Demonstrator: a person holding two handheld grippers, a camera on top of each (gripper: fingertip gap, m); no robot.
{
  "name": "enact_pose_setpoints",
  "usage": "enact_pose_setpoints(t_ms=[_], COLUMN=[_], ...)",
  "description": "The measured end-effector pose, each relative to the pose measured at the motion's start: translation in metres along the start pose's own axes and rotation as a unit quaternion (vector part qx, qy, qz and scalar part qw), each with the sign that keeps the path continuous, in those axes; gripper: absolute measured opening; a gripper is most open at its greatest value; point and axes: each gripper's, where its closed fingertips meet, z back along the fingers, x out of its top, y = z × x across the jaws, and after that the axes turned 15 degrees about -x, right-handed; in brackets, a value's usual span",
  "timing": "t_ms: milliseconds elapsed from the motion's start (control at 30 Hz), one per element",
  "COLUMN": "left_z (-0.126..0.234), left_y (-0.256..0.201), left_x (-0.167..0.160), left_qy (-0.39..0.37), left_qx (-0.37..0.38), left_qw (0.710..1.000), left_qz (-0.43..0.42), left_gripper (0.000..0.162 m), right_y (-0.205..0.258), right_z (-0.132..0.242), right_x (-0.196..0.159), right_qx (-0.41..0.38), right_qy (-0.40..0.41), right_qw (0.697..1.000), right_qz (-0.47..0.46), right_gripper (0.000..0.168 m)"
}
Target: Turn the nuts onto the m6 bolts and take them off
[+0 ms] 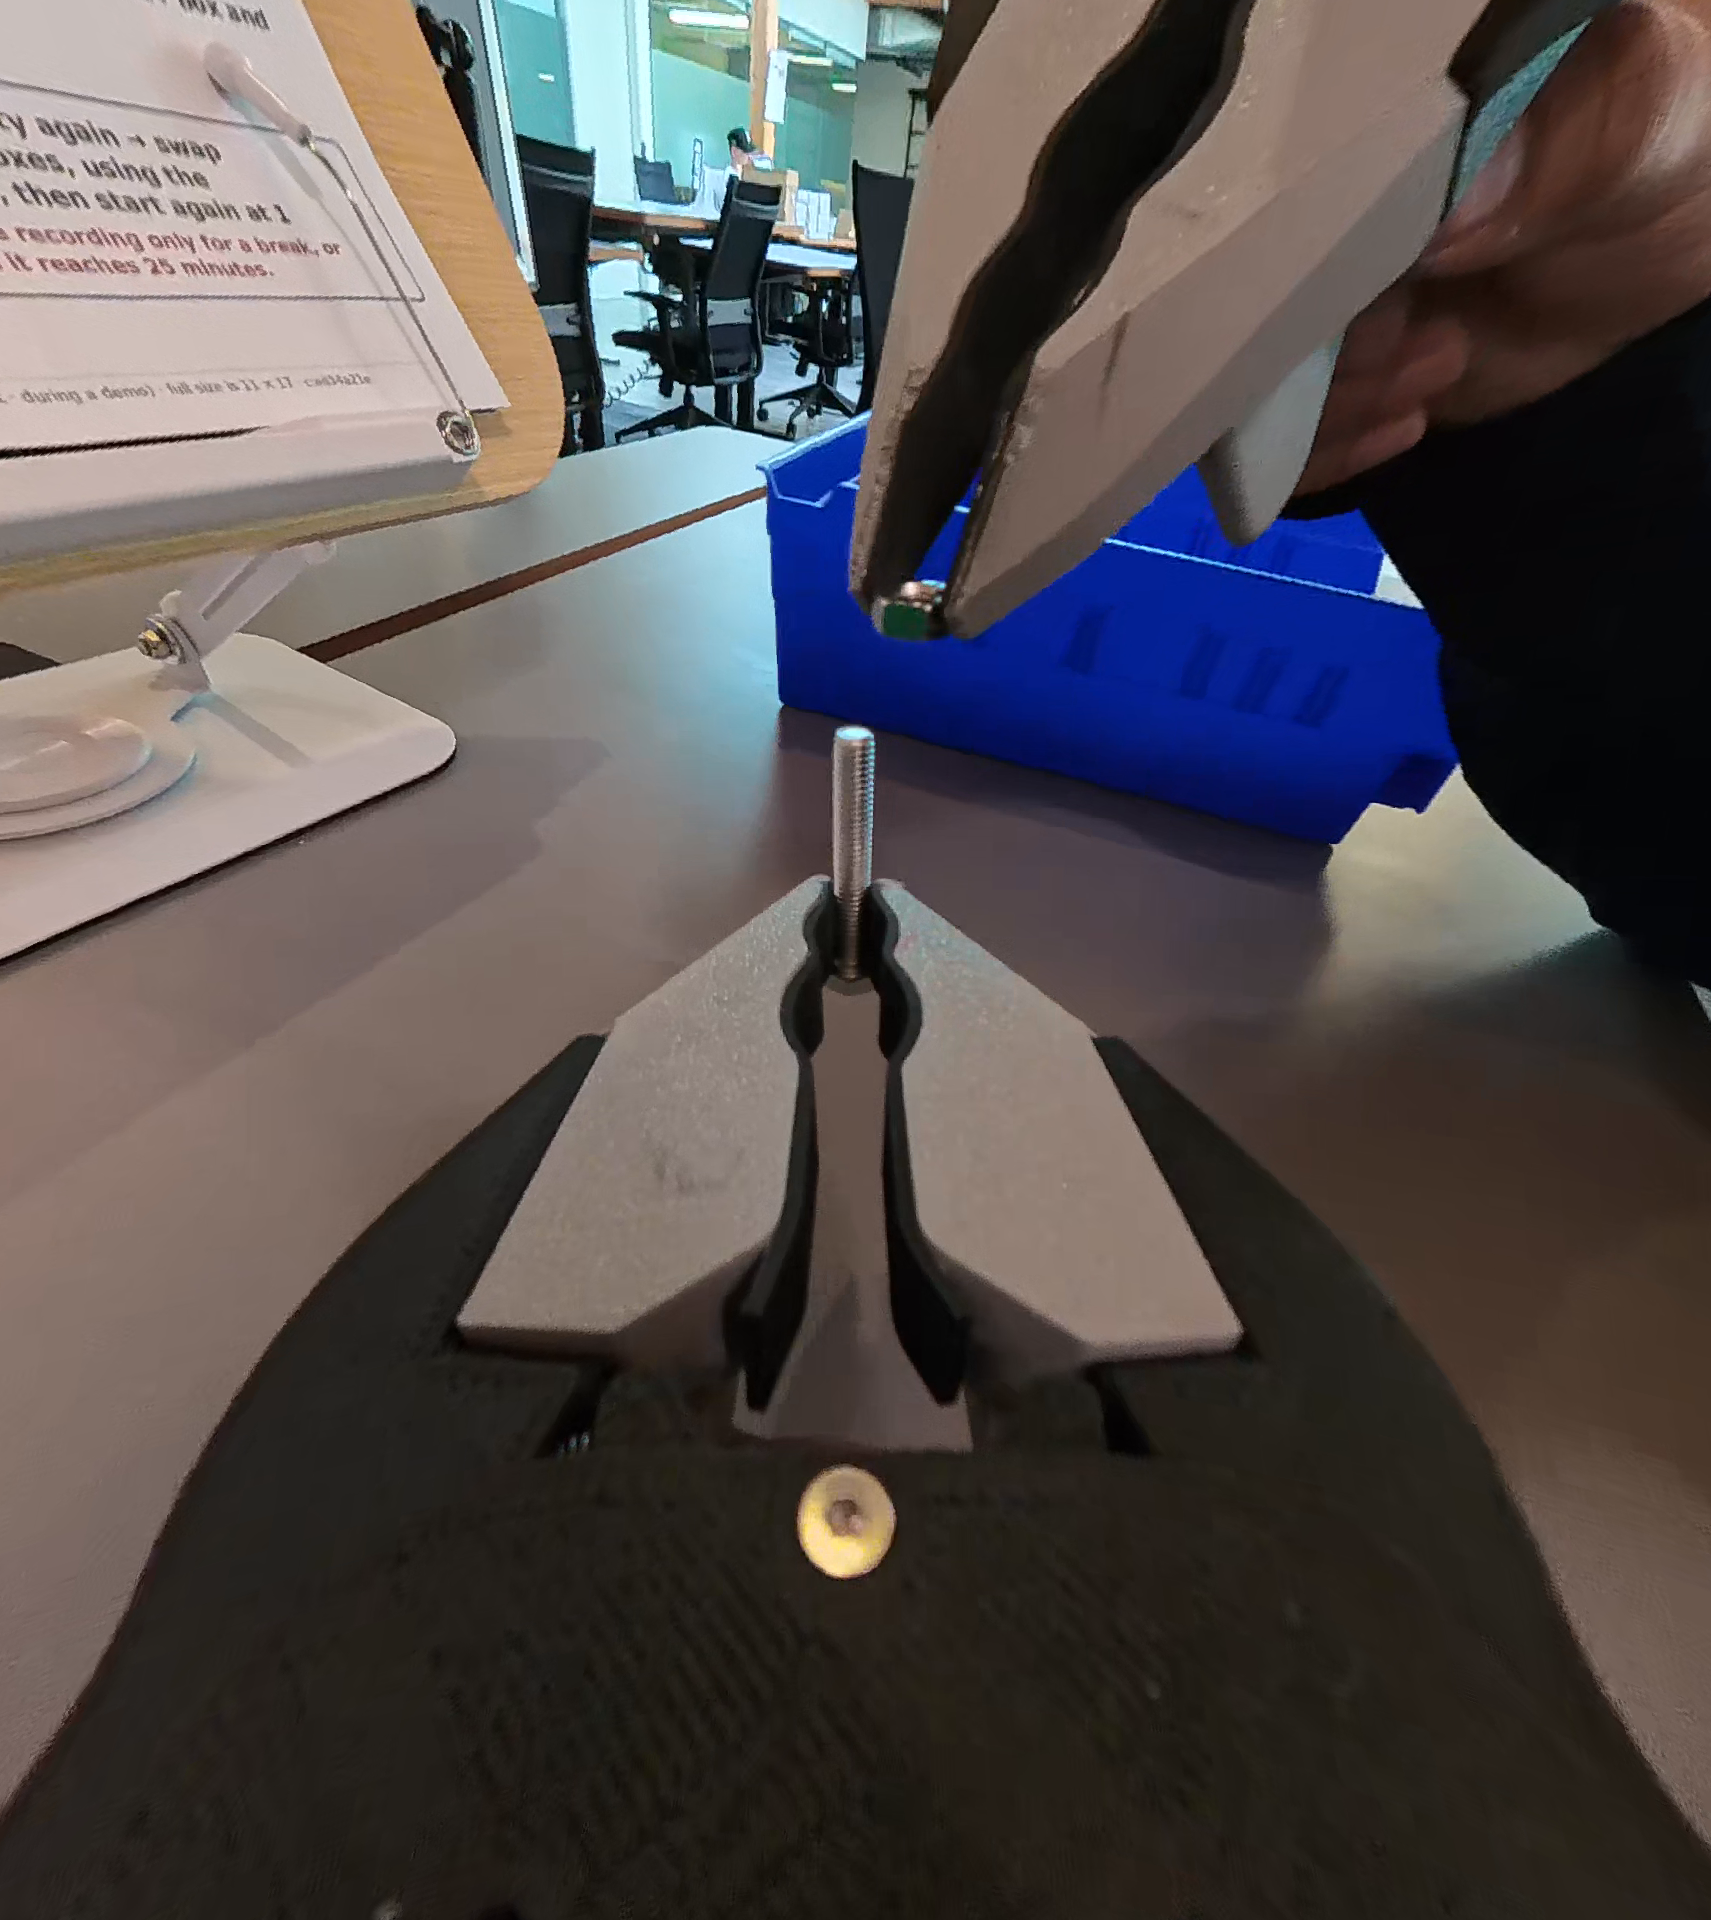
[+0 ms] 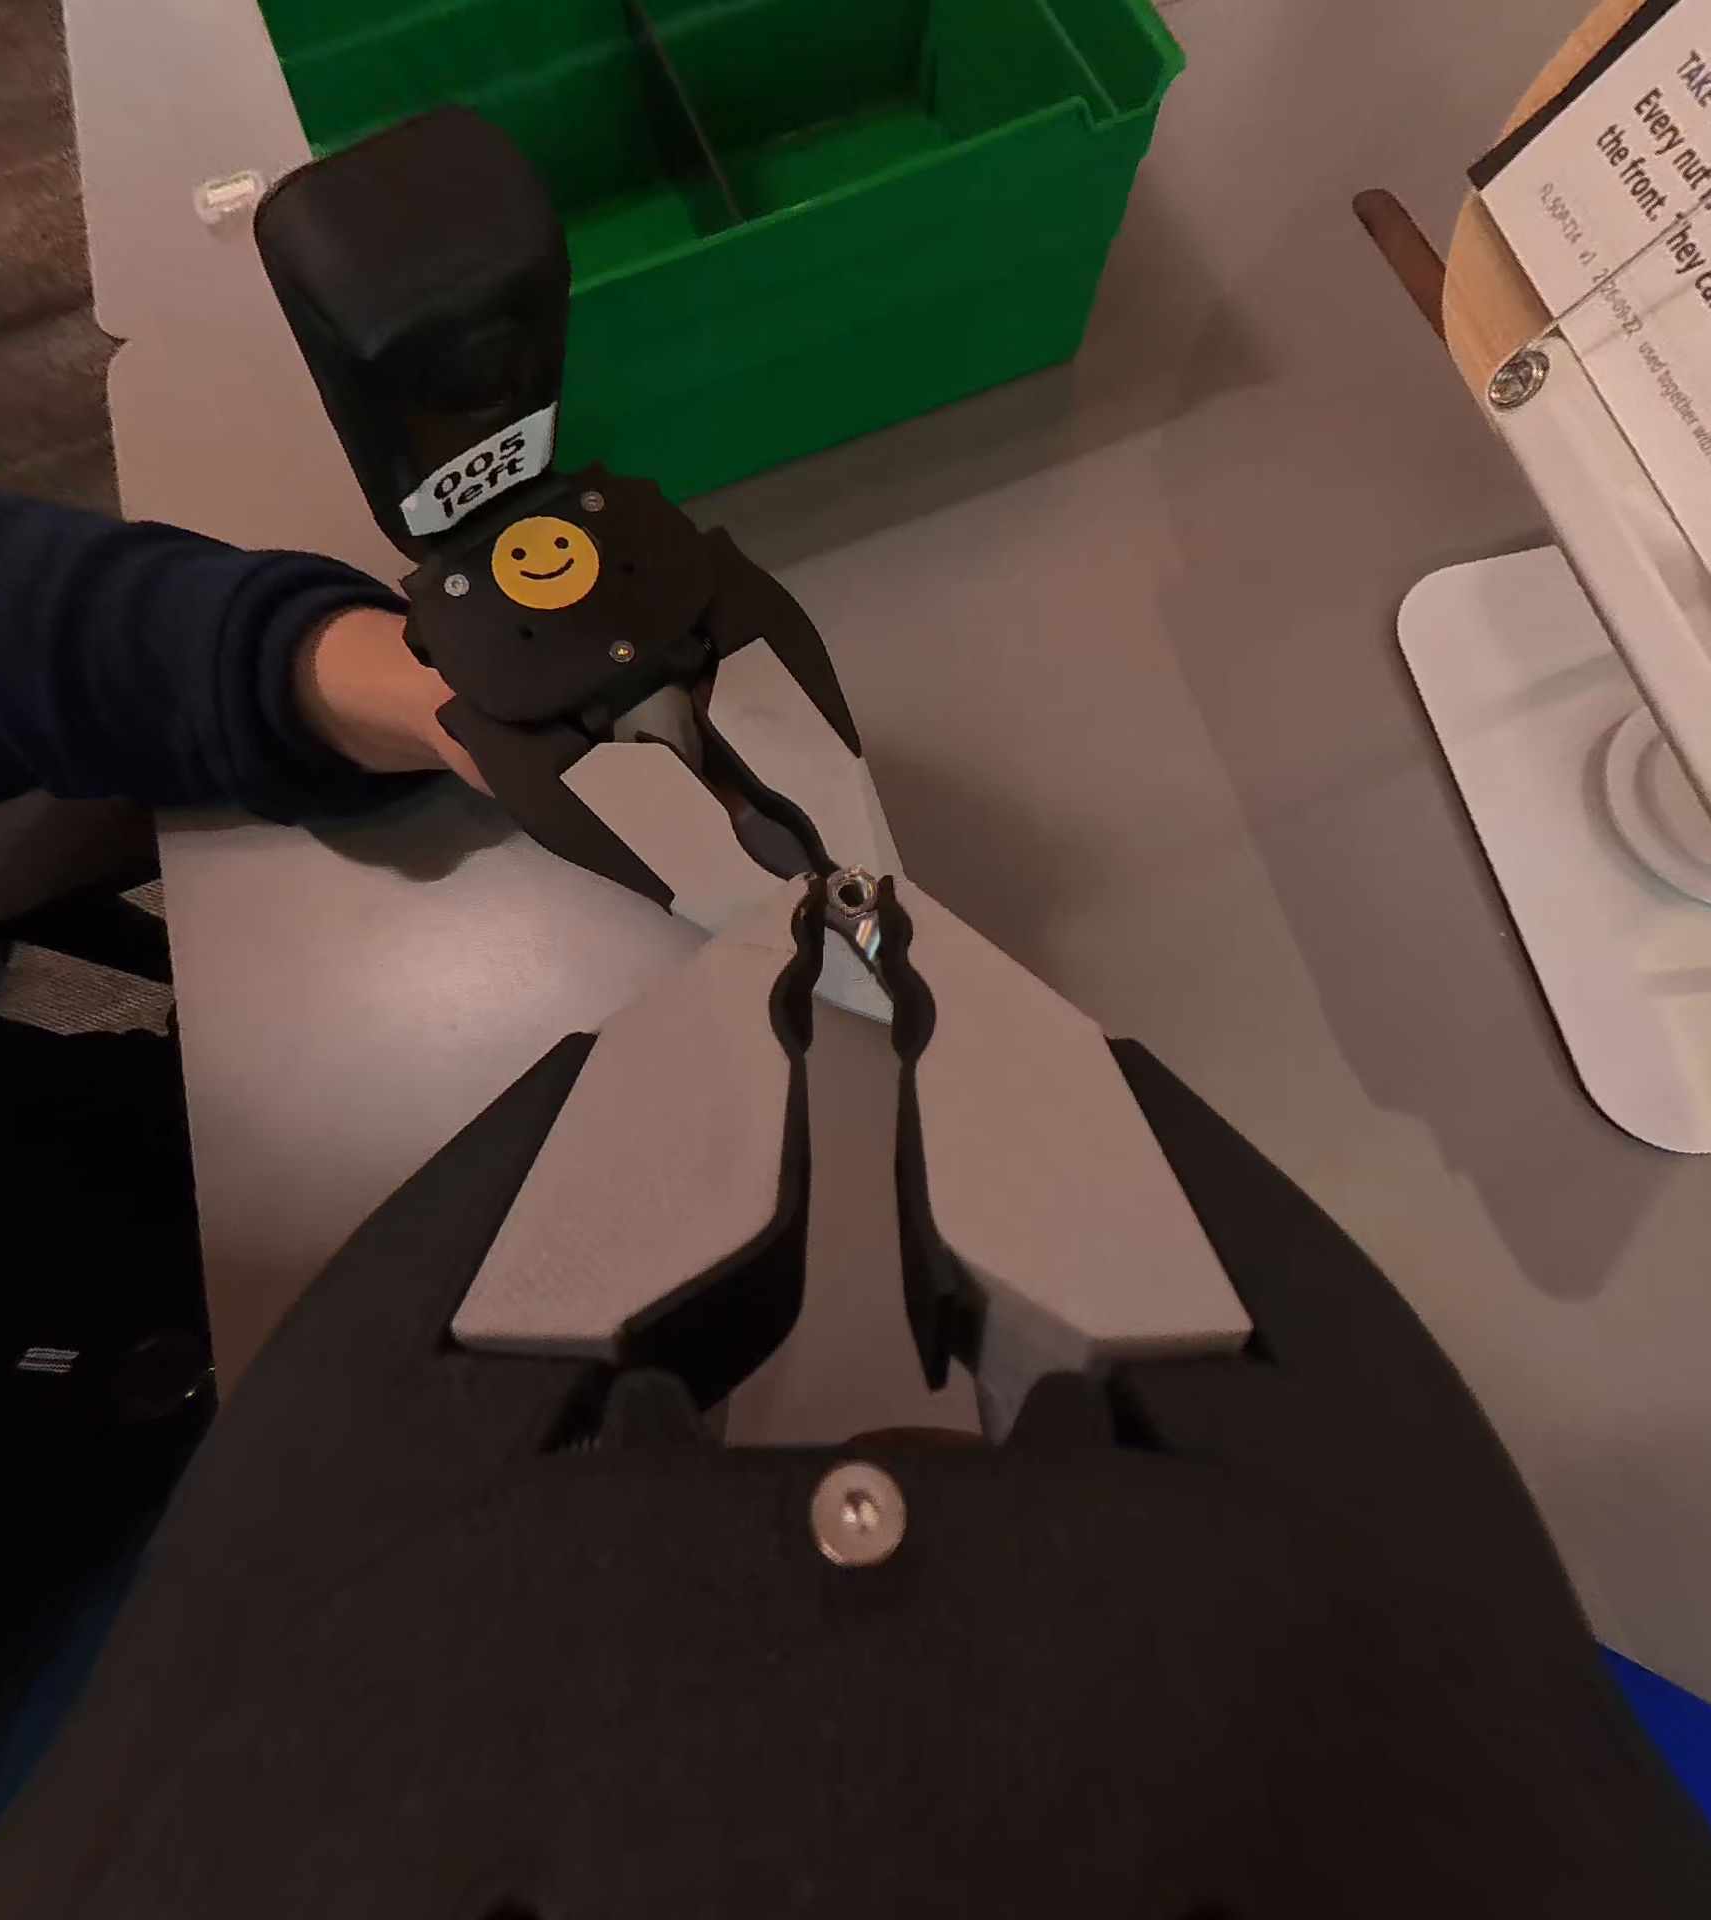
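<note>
My left gripper (image 1: 853, 920) is shut on a silver M6 bolt (image 1: 851, 810) and holds it upright, thread end up, above the grey table (image 1: 518, 1039). My right gripper (image 1: 918, 611) comes down from the upper right, shut on a small nut (image 1: 901, 620). The nut hangs a short way above the bolt's tip and slightly to its right, not touching it. In the right wrist view my right gripper (image 2: 846, 904) pinches the nut (image 2: 846, 891), its hole facing the camera. The left gripper (image 2: 809, 871), with a yellow smiley disc, sits just beneath it.
A blue bin (image 1: 1090, 686) stands behind the bolt. A green bin (image 2: 830, 260) with dividers stands at the table's far side. A sheet holder on a white stand (image 1: 207, 727) is left of the bolt; it also shows in the right wrist view (image 2: 1557, 831). A person's sleeves hold both grippers. Some 6 centimetres of space lies between my two pairs of fingers.
</note>
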Motion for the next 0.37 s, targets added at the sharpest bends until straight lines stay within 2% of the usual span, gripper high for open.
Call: enact_pose_setpoints(t_ms=[367], left_z=[-0.006], left_y=[-0.012], left_x=[0.005], left_qy=[-0.012], left_qx=[-0.018], left_qw=[0.999], left_qz=[-0.027], left_gripper=[0.003], right_y=[0.001], right_z=[0.008], right_x=[-0.003], right_qx=[-0.002], right_qy=[0.003], right_qw=[1.0], right_qz=[-0.012], right_gripper=[0.006])
